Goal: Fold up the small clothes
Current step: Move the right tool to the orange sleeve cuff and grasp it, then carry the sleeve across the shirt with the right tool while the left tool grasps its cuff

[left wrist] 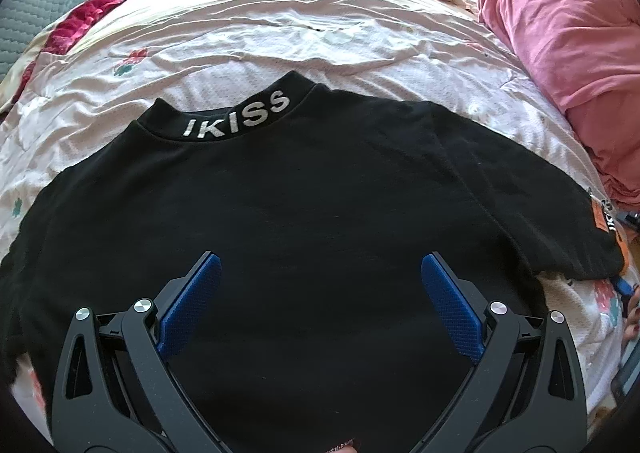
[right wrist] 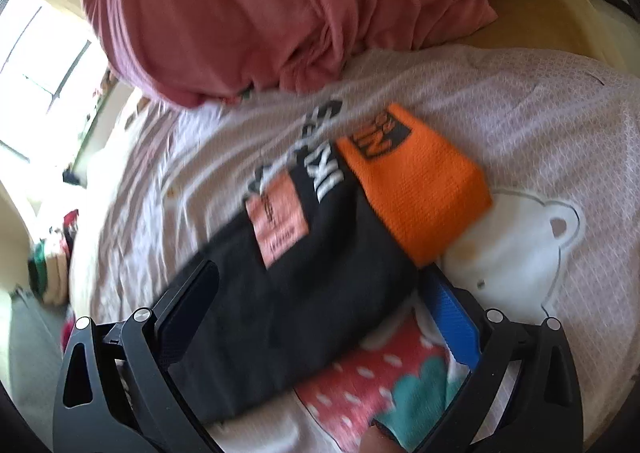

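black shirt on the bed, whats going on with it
A person with a gripper in each hand is folding a black shirt laid flat on the bed. The left gripper hangs open over its body. The right gripper is open around the sleeve with the orange cuff, not yet closed.

Left tool (left wrist: 320, 273): spread wide, 2 blue-padded fingers (left wrist: 192, 305) far apart, nothing pinched between them, black linkage arms splayed to either side, pointing forward and angled down. A sliver of skin visible at the bottom edge between the arms.

Right tool (right wrist: 320, 285): also spread wide, 1 finger on each side of a black sleeve (right wrist: 288, 317), blue pad (right wrist: 456, 321) showing on the right finger, the left pad in shadow. Contact with the cloth impossible to tell through the blur. A fingertip (right wrist: 374, 439) showing at the bottom edge.
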`<state>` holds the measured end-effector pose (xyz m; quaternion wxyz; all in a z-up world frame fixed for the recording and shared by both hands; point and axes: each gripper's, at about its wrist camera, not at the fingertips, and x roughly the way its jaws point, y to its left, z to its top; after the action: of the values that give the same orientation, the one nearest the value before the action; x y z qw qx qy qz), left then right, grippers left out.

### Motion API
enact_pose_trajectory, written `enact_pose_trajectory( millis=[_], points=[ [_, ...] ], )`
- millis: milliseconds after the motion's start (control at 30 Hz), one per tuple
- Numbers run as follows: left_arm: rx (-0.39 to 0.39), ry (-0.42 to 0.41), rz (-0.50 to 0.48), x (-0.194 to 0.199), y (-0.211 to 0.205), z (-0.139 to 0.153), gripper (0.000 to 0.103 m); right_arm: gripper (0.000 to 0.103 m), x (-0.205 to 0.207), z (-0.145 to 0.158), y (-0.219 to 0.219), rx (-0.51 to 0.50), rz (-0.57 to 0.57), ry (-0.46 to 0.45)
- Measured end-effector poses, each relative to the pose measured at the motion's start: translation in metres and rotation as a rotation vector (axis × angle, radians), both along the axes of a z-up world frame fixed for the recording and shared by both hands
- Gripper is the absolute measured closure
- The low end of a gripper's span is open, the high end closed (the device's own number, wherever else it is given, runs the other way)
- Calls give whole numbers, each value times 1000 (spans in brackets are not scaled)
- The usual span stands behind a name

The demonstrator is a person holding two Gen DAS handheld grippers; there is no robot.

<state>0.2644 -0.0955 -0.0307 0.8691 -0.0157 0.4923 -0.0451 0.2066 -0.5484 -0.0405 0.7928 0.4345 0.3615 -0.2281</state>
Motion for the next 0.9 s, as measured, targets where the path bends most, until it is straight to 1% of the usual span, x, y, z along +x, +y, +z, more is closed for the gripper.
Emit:
enact_pose_trajectory(
  millis=[100, 133, 167, 200, 233, 267, 300, 333, 367, 500, 633, 733, 900],
  points=[
    [6, 0, 8, 2, 6, 0, 9, 5, 4, -1, -6, 6, -25, -28],
    [7, -2, 12, 2, 8, 0, 9, 9, 5, -1, -7, 4, -33, -40],
    [7, -3, 14, 2, 9, 1, 9, 22, 5, 0, -9, 2, -48, -45],
    [4, -4, 18, 2, 12, 1, 9, 28, 6, 0, -11, 2, -61, -48],
    [-1, -4, 23, 3, 14, 2, 9, 40, 8, 1, -14, 9, -72, -67],
    [-6, -4, 28, 3, 16, 2, 9, 57, 10, 2, -15, 11, -70, -85],
    [-9, -4, 31, 3, 17, 3, 9, 67, 13, 3, -13, 10, -65, -104],
    [-14, -4, 36, 4, 19, 3, 9, 81, 17, 6, -11, 2, -50, -120],
    [-20, -4, 39, 4, 21, 4, 9, 89, 21, 11, -7, -4, -21, -154],
    [-58, 0, 51, 6, 27, 8, 9, 91, 31, 33, 18, -48, 121, -268],
    [-124, -9, 60, 5, 34, 19, 9, 91, 35, 56, 46, -64, 268, -368],
    [-159, -18, 66, 4, 41, 29, 9, 91, 37, 71, 69, -136, 371, -414],
    [-214, -32, 81, 1, 59, 44, 9, 91, 42, 82, 105, -176, 526, -474]
  ],
)
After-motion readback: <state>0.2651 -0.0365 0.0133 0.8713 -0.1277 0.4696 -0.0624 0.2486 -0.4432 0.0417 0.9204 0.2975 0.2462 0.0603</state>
